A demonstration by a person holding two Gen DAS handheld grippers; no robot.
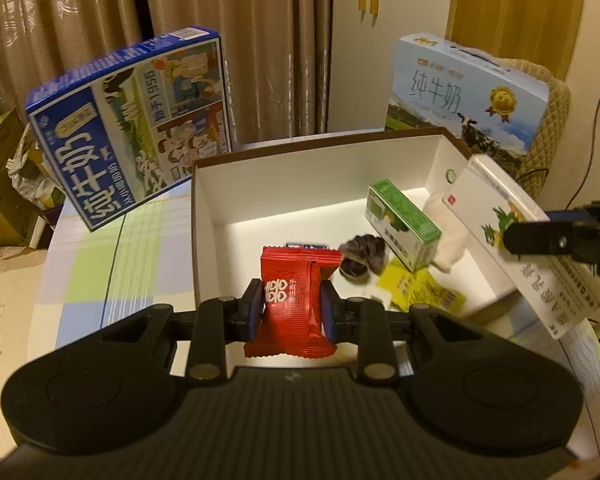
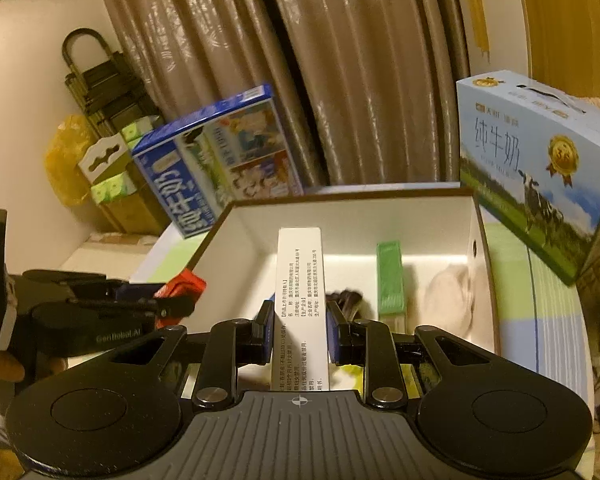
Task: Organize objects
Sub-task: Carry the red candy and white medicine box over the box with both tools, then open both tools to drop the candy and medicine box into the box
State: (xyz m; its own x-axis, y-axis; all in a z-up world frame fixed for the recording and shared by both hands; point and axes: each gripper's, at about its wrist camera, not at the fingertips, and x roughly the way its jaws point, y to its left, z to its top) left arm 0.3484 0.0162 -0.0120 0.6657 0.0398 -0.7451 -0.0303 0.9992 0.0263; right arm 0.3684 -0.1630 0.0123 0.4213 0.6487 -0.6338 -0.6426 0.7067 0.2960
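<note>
My left gripper is shut on a red snack packet and holds it over the near edge of the open white box. My right gripper is shut on a long white medicine box, held over the same open box; that medicine box also shows in the left wrist view, with the right gripper at the far right. Inside the open box lie a green carton, a dark purple wrapper, a yellow packet and a white pouch.
A blue milk carton case leans at the back left of the checked tablecloth. A light-blue milk case stands at the back right. Curtains hang behind. Cardboard boxes stand left of the table.
</note>
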